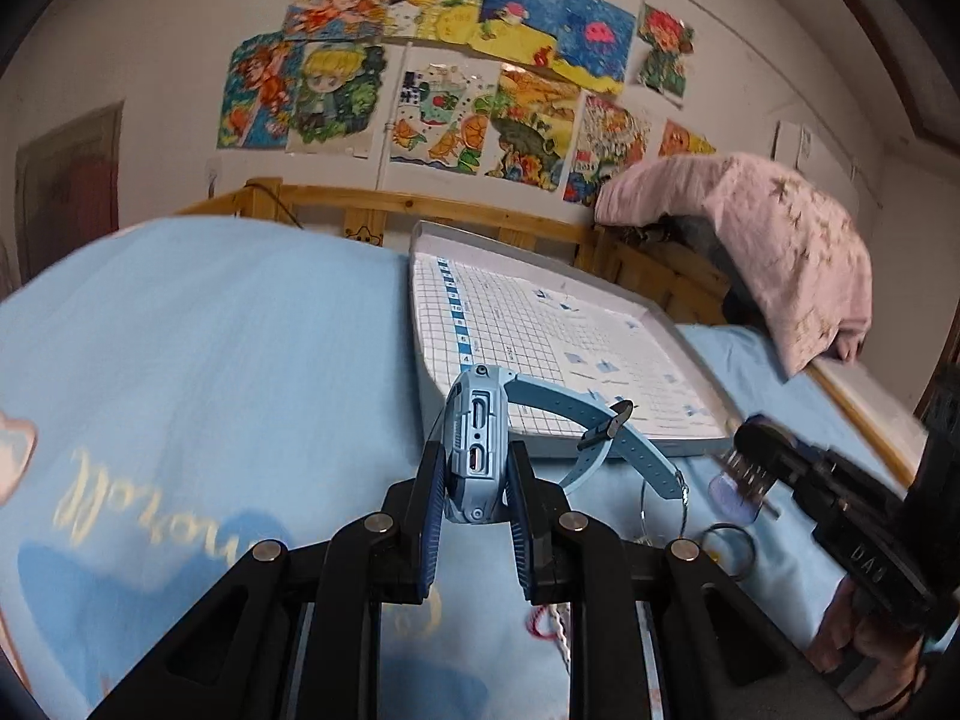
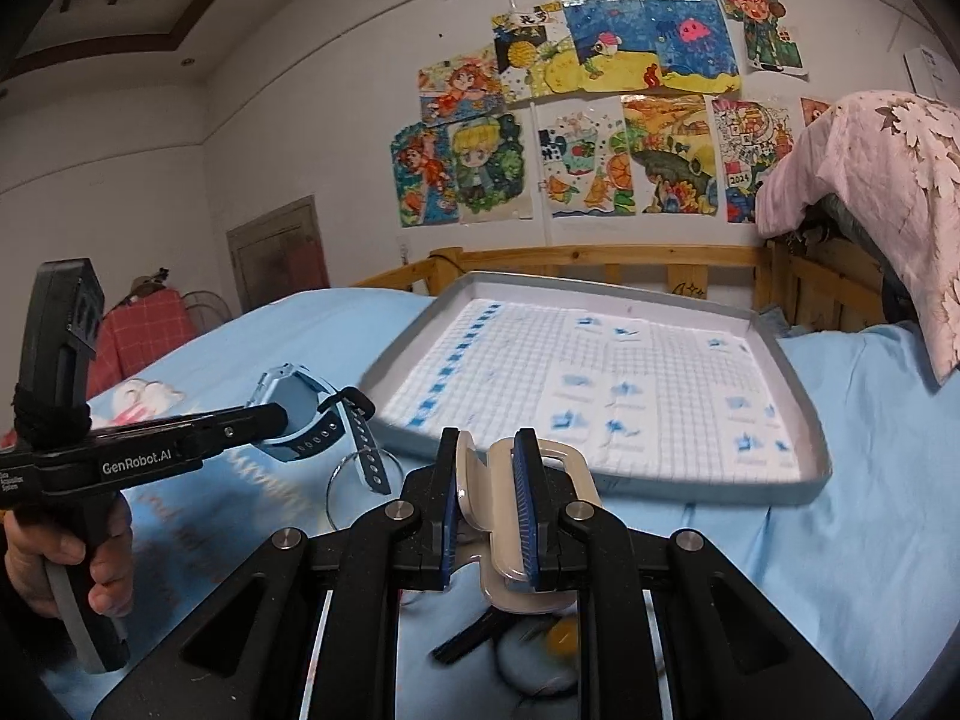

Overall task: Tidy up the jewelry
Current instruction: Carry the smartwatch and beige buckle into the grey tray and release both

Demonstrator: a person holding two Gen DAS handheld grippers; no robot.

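Note:
My left gripper (image 1: 477, 450) is shut on the body of a light-blue smartwatch (image 1: 474, 420), held on edge above the blue bedsheet. The watch's strap (image 1: 630, 450) trails off to the right. The right wrist view shows that same gripper (image 2: 282, 414) at the left with the watch (image 2: 300, 414). My right gripper (image 2: 489, 441) is shut on a cream hair clip (image 2: 570, 462), just in front of the shallow grey tray (image 2: 408, 348) lined with gridded paper. From the left wrist view the right gripper (image 1: 744, 462) sits at the right, beside the tray (image 1: 540, 324).
A thin wire bangle (image 2: 360, 480) and a black ring (image 1: 729, 546) lie on the sheet between the grippers, with a red and white cord (image 1: 552, 624) nearer. A wooden bed rail (image 2: 600, 258) and a pink quilt (image 2: 888, 180) stand behind the tray. A hand (image 2: 60, 558) grips the left handle.

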